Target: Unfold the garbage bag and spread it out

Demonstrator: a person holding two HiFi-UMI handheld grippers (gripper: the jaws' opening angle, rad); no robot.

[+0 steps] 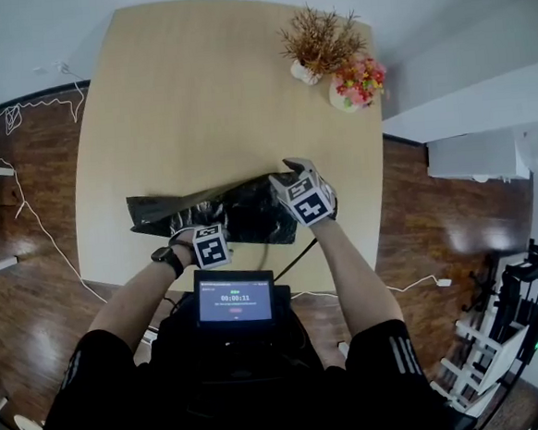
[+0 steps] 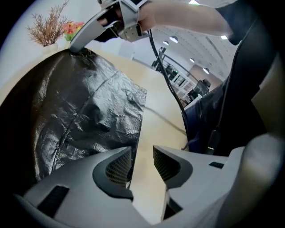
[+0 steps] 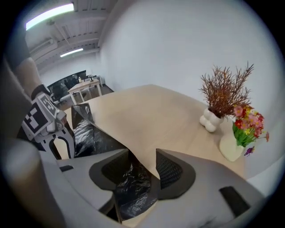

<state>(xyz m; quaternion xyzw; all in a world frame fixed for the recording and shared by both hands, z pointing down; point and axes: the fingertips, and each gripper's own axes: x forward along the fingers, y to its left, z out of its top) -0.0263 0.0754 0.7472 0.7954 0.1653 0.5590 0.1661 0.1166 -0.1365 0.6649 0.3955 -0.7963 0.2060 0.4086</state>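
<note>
1. Two jaws on your left gripper [image 2: 142, 162] stand a little apart. Bare table [image 2: 147, 133] shows in the gap, and the garbage bag [image 2: 89, 111] edge lies just beside one pad, not pinched.
2. Your right gripper [image 3: 142, 167] has its jaws moderately apart, with crumpled black film between them that the pads do not press.
3. The bag lies as a wrinkled strip across the table's near side, under both grippers.
4. A twig vase [image 1: 306, 70] and a flower vase [image 1: 347, 92] stand at the far right corner, well apart from it.
</note>
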